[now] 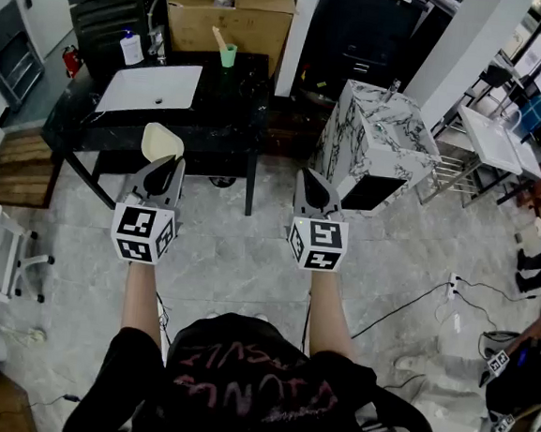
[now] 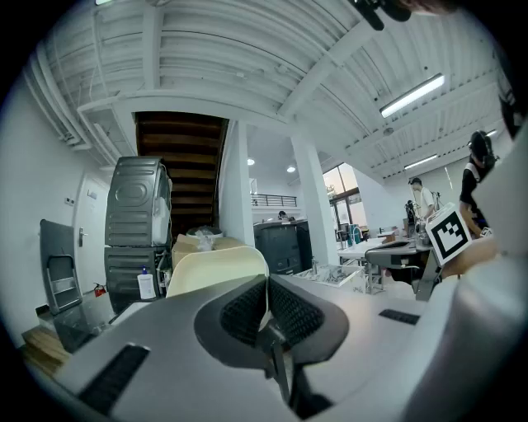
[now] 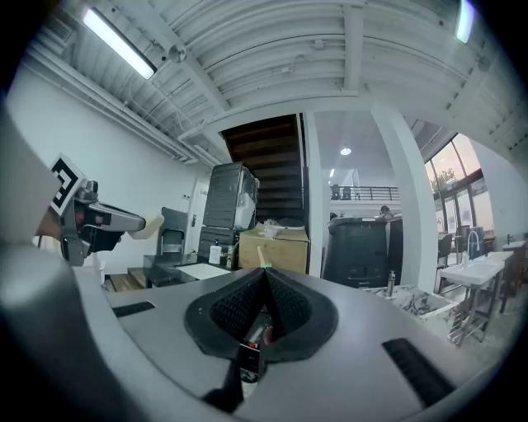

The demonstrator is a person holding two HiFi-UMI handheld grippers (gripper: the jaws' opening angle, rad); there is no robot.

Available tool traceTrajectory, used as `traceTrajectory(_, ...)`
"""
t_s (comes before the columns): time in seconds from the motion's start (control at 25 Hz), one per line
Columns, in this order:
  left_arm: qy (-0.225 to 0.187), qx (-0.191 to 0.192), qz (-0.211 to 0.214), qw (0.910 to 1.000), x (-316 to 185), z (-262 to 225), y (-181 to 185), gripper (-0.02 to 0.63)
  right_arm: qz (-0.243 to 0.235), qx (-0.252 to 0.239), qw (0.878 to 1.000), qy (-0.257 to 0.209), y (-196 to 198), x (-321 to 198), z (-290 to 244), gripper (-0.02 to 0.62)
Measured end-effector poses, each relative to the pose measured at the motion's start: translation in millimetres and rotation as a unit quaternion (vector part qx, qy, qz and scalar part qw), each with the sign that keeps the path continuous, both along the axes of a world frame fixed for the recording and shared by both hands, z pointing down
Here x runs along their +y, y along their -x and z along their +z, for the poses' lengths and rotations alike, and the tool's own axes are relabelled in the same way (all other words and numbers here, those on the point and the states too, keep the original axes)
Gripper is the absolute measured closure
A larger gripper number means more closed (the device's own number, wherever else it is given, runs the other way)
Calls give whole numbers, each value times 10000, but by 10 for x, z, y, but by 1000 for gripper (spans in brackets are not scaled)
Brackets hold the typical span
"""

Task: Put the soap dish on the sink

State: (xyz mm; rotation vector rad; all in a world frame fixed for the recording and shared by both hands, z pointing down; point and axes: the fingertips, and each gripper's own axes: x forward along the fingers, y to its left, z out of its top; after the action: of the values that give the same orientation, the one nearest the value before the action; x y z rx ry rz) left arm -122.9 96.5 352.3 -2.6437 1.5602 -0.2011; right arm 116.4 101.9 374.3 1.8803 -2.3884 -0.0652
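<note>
My left gripper [image 1: 170, 161] is shut on a cream soap dish [image 1: 160, 141], held in the air short of the black table. In the left gripper view the soap dish [image 2: 216, 269] stands up just beyond the closed jaws of that gripper [image 2: 266, 280]. The white sink [image 1: 152, 88] lies flat in the black table [image 1: 242, 114], ahead and slightly left of the dish. My right gripper [image 1: 309, 178] is shut with nothing in it, level with the left one and to its right. In the right gripper view its jaws [image 3: 264, 273] meet, and the sink [image 3: 203, 270] shows far off at the left.
A soap dispenser [image 1: 131, 49] and a green cup [image 1: 227, 55] stand at the table's back. A cardboard box [image 1: 231, 9] sits behind it. A marble-patterned cabinet [image 1: 375, 144] stands to the right. Cables [image 1: 404, 305] run over the tiled floor.
</note>
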Motion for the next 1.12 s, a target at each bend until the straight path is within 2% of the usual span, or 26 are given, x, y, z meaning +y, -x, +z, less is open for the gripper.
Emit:
traceTrajectory(0.6,-36,-23,56,10000,187,-50,90,581,-2,50,10000,-83,160,170,-76,581)
traceTrajectory(1.12,23,-55,200,9998,326,100,449,581,58,12,10000,18,558,316,76,580)
